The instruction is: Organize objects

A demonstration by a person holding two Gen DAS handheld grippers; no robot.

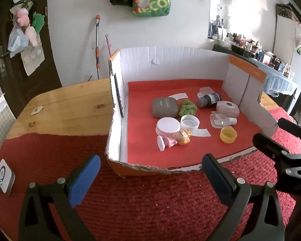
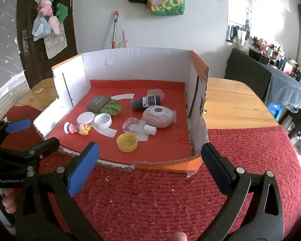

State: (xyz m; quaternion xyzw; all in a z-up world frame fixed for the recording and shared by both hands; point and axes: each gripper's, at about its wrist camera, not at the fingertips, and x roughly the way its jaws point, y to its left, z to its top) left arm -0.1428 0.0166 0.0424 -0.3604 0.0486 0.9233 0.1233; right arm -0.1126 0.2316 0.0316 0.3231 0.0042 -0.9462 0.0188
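An open cardboard box [image 1: 170, 64] [image 2: 138, 64] with a red floor holds several small items: a grey case [image 1: 165, 107] [image 2: 98, 103], a green scrunchie [image 1: 188, 107] [image 2: 112, 107], a dark bottle [image 1: 209, 99] [image 2: 146, 101], a pink pebble-shaped case [image 1: 227, 108] [image 2: 157, 116], a white jar [image 1: 168, 127] [image 2: 85, 117], a white lid [image 1: 190, 122] [image 2: 103, 120], a yellow cap [image 1: 228, 135] [image 2: 127, 142] and a small doll figure [image 1: 176, 139] [image 2: 78, 129]. My left gripper [image 1: 150, 176] is open and empty in front of the box. My right gripper [image 2: 150, 164] is open and empty before the box's front edge.
The box stands on a wooden table [image 1: 70, 108] [image 2: 234, 102] with a red woven mat [image 1: 150, 204] [image 2: 170, 196] in front. A white charger [image 1: 5, 176] lies at the mat's left. The right gripper shows at the left view's right edge [image 1: 281, 150].
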